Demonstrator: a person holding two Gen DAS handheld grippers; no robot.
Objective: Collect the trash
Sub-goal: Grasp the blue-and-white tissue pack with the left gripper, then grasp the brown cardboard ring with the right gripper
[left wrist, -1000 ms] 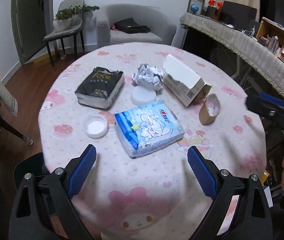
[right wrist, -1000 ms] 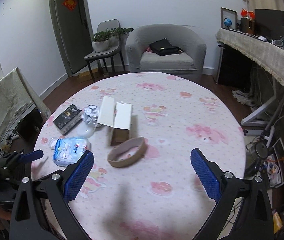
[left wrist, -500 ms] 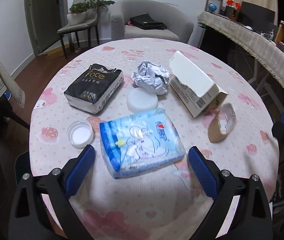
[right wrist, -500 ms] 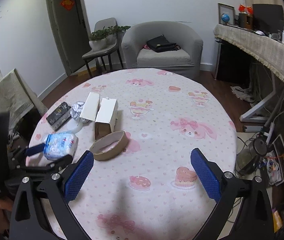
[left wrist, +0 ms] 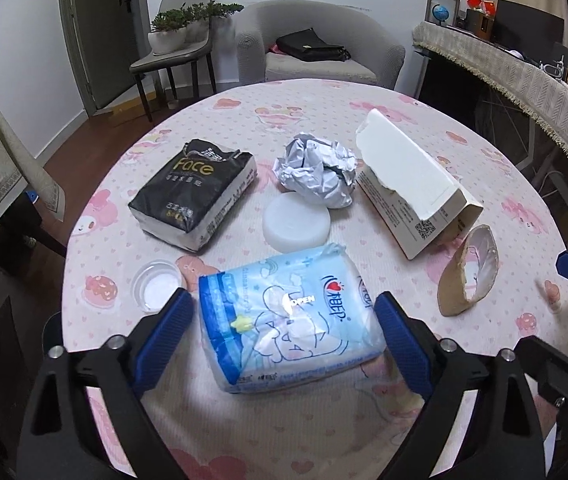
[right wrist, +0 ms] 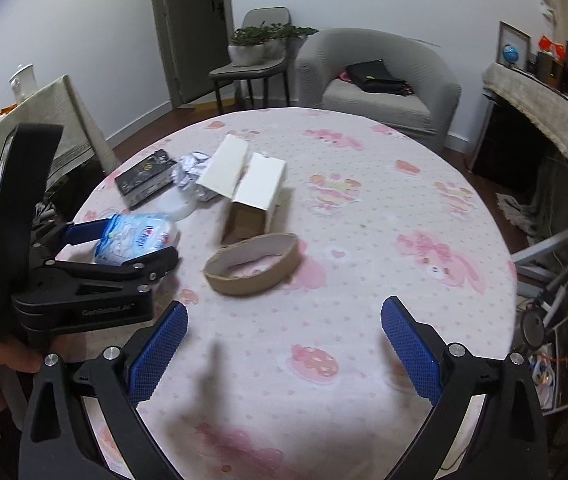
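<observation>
Left gripper — fingers spread wide, straddling the blue tissue pack at the near edge of the round table; contact with the pack cannot be confirmed. Right gripper — equally wide apart, holding nothing, above bare tablecloth. The cardboard tape ring lies just beyond it, near the torn white carton. Crumpled foil sits farther back, between the carton and the black tissue pack.

The left tongs stand wide apart, their 2 blue fingers on either side of a blue tissue pack lying on the pink-patterned worktop. Beyond it sit a white round lid, crumpled foil, a black tissue pack, a torn white box, a cardboard ring and a small clear cup.
</observation>
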